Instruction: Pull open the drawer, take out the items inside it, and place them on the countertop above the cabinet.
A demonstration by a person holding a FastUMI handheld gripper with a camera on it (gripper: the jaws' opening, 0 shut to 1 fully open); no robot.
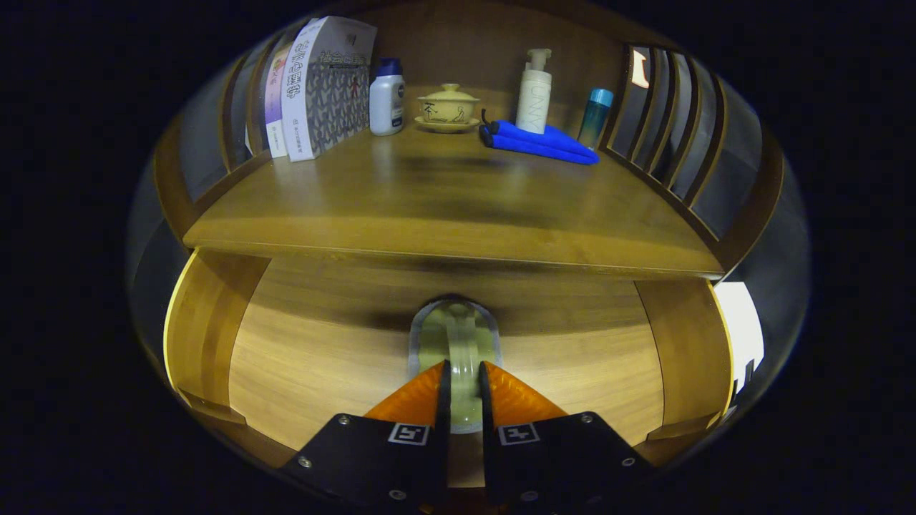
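The wooden drawer [204, 322] stands pulled open below the countertop [444, 207], with its floor and both side walls in sight. A pale green, translucent rounded item [458, 332] with a grey rim sits over the middle of the drawer floor. My gripper [464, 368] is shut on it, and both orange fingers [418, 400] press on its central ridge from either side. Whether the item rests on the drawer floor or hangs just above it cannot be told. I see nothing else inside the drawer.
Along the back of the countertop stand books [315, 86], a white bottle with a blue cap [386, 96], a lidded yellow cup on a saucer [448, 107], a pump bottle [535, 93], a blue rolled bundle [540, 141] and a teal bottle [594, 118]. Slatted wooden sides flank the countertop.
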